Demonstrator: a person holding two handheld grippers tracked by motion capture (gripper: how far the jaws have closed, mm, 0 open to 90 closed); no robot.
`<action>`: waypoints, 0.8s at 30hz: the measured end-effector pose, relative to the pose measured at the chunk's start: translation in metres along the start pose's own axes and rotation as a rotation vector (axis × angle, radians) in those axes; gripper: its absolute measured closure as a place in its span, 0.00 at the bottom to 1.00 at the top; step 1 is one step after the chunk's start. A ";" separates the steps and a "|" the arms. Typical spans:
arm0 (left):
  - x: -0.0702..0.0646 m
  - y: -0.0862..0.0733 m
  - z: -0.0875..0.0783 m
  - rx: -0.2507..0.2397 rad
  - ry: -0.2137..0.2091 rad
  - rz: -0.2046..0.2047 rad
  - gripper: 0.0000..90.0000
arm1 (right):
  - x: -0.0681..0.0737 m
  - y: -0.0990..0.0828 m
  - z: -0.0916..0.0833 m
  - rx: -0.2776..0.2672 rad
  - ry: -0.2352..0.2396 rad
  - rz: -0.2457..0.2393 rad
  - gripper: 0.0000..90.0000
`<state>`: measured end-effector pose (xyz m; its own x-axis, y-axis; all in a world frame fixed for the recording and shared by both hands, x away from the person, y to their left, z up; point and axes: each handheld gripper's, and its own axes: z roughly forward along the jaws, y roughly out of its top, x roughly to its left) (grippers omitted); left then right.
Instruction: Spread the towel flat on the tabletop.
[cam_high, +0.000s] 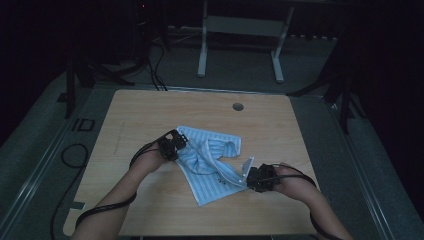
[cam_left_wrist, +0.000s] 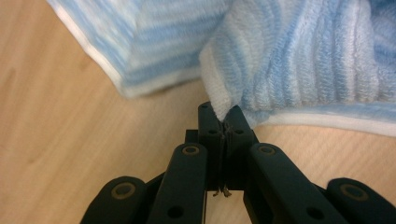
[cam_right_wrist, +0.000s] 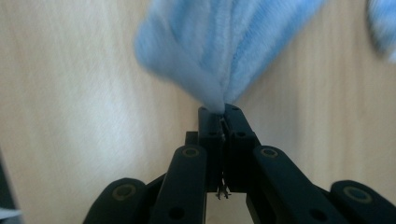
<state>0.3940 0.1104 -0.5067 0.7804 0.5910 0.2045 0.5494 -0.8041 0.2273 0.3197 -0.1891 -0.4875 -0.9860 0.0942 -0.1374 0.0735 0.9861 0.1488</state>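
Dim surroundings frame the high view: a grey floor, the legs of a white frame (cam_high: 240, 47) beyond, and a pale wooden tabletop (cam_high: 150, 110) with a round hole (cam_high: 238, 106) near its far edge. A blue-and-white striped cloth (cam_high: 210, 160) lies crumpled near the middle of the tabletop, bunched in the centre and flatter toward the near edge. The left claw (cam_high: 172, 145) sits at the cloth's left edge, touching it, with the person's forearm coming in from below. The right claw (cam_high: 252, 177) is at the cloth's near right edge, beside a small white tab on the fabric.

From the left gripper view, the left claw (cam_left_wrist: 225, 122) has its jaws pressed together on a folded corner of the striped cloth (cam_left_wrist: 299, 60). The corner rises out of the tips, while another fold lies on the wood to the left.

From the right gripper view, the right claw (cam_right_wrist: 224, 116) is likewise clamped tight, pinching a gathered point of the cloth (cam_right_wrist: 219, 42), which fans out blurred above the tips. Wood grain of the tabletop (cam_right_wrist: 70, 116) runs behind it.
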 end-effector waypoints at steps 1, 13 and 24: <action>0.001 -0.002 0.001 0.005 -0.006 0.000 0.98 | 0.000 -0.005 0.000 -0.007 -0.001 0.014 0.98; 0.001 -0.020 0.007 0.031 -0.018 -0.010 0.98 | 0.013 -0.055 0.004 0.056 0.019 0.119 1.00; 0.005 -0.026 -0.008 -0.017 -0.046 -0.041 0.68 | -0.011 -0.047 -0.016 0.056 -0.020 0.125 0.96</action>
<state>0.3809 0.1351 -0.5039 0.7702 0.6198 0.1507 0.5765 -0.7775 0.2511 0.3245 -0.2383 -0.4774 -0.9656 0.2187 -0.1406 0.2041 0.9726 0.1112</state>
